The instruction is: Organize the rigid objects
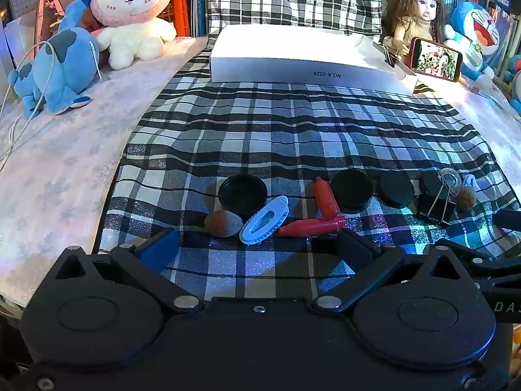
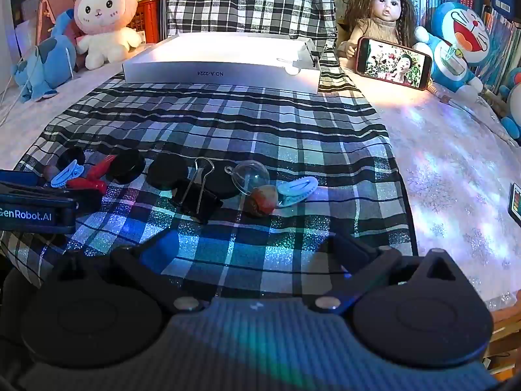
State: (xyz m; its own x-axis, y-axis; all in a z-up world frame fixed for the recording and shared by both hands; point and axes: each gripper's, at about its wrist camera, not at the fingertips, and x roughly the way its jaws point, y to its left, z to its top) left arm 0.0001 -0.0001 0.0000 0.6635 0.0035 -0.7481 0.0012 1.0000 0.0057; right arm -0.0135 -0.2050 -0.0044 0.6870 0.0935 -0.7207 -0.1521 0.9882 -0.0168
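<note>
Small rigid objects lie in a row on a plaid cloth (image 1: 293,130). In the left wrist view: a black round lid (image 1: 242,192), a brown nut (image 1: 223,224), a light blue clip (image 1: 264,220), two red tubes (image 1: 312,227), more black lids (image 1: 351,190), a black binder clip (image 1: 436,207). My left gripper (image 1: 257,244) is open, just short of the blue clip. In the right wrist view: the binder clip (image 2: 197,197), a clear ball (image 2: 251,176), a reddish nut (image 2: 262,200), a second blue clip (image 2: 298,190). My right gripper (image 2: 257,247) is open, short of these.
A white shallow box (image 1: 302,62) stands at the far end of the cloth; it also shows in the right wrist view (image 2: 221,65). Plush toys (image 1: 130,16), a doll (image 2: 381,16) and a phone (image 2: 394,63) line the back. The left gripper's body (image 2: 32,208) lies at left.
</note>
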